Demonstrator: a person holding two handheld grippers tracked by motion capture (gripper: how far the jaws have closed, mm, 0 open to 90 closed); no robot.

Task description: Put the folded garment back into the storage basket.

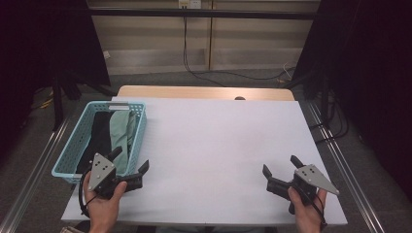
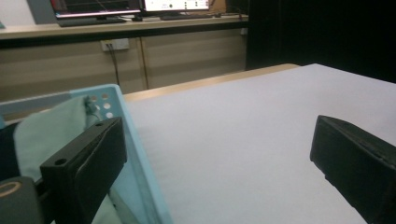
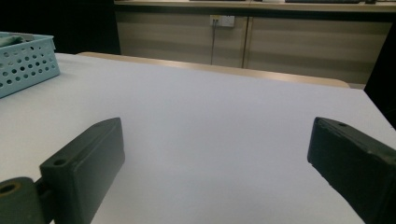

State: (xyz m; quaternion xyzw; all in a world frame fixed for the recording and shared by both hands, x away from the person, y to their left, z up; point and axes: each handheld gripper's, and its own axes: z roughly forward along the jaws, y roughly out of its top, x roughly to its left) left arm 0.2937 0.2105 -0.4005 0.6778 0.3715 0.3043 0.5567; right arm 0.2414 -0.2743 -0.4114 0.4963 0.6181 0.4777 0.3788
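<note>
A light blue perforated basket (image 1: 139,127) stands at the table's left edge, holding a black cloth (image 1: 99,133) and a pale green cloth (image 1: 119,131). My left gripper (image 1: 130,161) is open at the basket's near right corner, one jaw over the basket wall, the other over the table. In the left gripper view the green cloth (image 2: 51,128) and basket rim (image 2: 140,154) lie beside the left jaw. My right gripper (image 1: 280,167) is open near the front right of the table, with nothing between its jaws.
The white table top (image 1: 218,145) stretches between the two grippers, with a wooden strip (image 1: 204,92) along its far edge. Cables run across the floor behind. Black curtains stand at both sides. The basket (image 3: 23,63) lies far left in the right gripper view.
</note>
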